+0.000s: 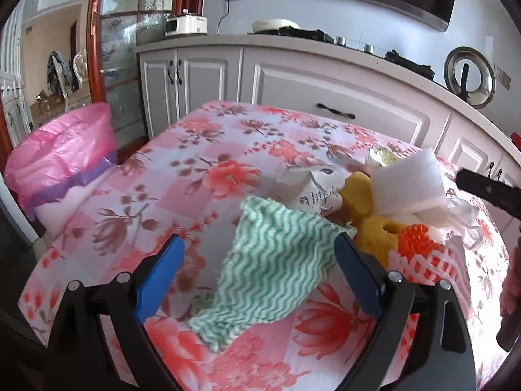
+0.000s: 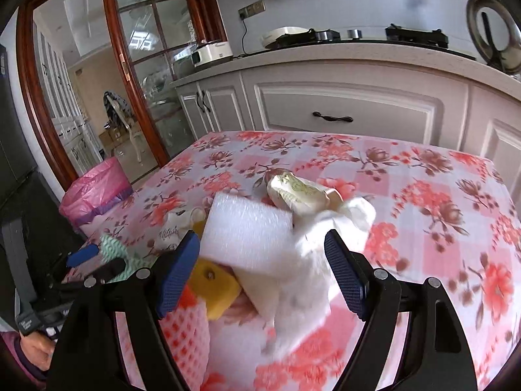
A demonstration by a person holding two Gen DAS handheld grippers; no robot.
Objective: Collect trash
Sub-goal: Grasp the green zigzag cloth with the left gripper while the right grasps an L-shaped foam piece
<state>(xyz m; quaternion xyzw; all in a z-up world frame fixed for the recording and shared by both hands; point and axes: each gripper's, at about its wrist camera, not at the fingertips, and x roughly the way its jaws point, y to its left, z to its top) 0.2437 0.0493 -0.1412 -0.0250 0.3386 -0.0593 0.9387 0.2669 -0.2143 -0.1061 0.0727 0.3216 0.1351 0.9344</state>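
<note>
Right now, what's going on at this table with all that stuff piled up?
A person is clearing trash off the floral table with two handheld grippers. The left gripper is open around a green wavy cloth. The right gripper is open over a white foam sheet in the pile. Neither has closed on anything yet. A pink-lined bin stands beside the table.

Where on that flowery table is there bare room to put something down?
The far half of the tablecloth, toward the cabinets, is bare, as is the side nearest the pink-lined bin. It is crowded around the green cloth, yellow sponges and white foam.
</note>
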